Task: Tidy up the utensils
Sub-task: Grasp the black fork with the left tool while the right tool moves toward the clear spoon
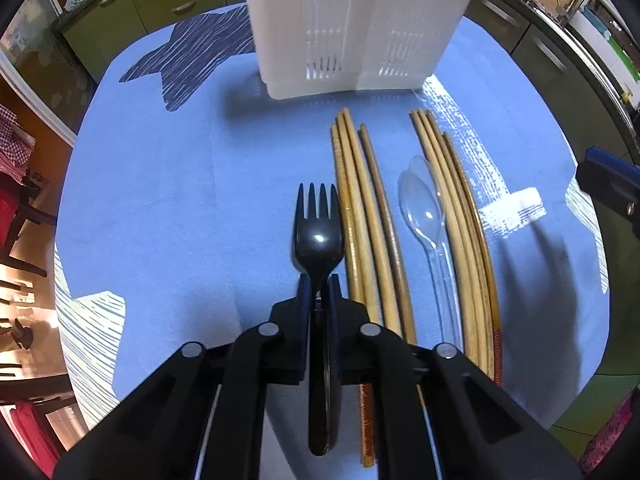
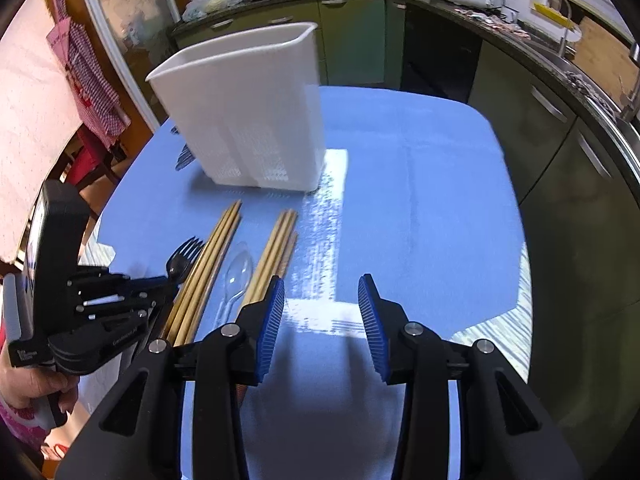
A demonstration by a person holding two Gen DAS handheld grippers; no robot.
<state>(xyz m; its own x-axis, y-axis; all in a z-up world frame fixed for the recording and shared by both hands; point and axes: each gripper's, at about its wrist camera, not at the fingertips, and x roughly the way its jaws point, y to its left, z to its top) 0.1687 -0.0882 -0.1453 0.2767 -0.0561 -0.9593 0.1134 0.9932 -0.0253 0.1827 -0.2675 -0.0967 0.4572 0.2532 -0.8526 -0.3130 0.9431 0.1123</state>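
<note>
A black plastic fork [image 1: 320, 236] lies on the blue tablecloth, tines toward the white utensil holder [image 1: 360, 28]. My left gripper [image 1: 319, 286] is shut on the fork's neck, just behind the head. Right of the fork lie a bundle of wooden chopsticks [image 1: 360, 216], two clear plastic spoons [image 1: 424, 208] and a second chopstick bundle [image 1: 456, 216]. In the right wrist view, my right gripper [image 2: 322, 316] hangs open over bare cloth, right of the chopsticks [image 2: 276, 256], with nothing between its blue pads. The left gripper [image 2: 170, 280] and fork [image 2: 184, 258] show at the left there.
The tall white holder [image 2: 248, 120] stands upright at the far side of the table [image 2: 420, 200]. A hand [image 2: 28, 384] holds the left tool at the table's near-left edge. Green kitchen cabinets [image 2: 560, 184] run along the right; chairs stand at the left.
</note>
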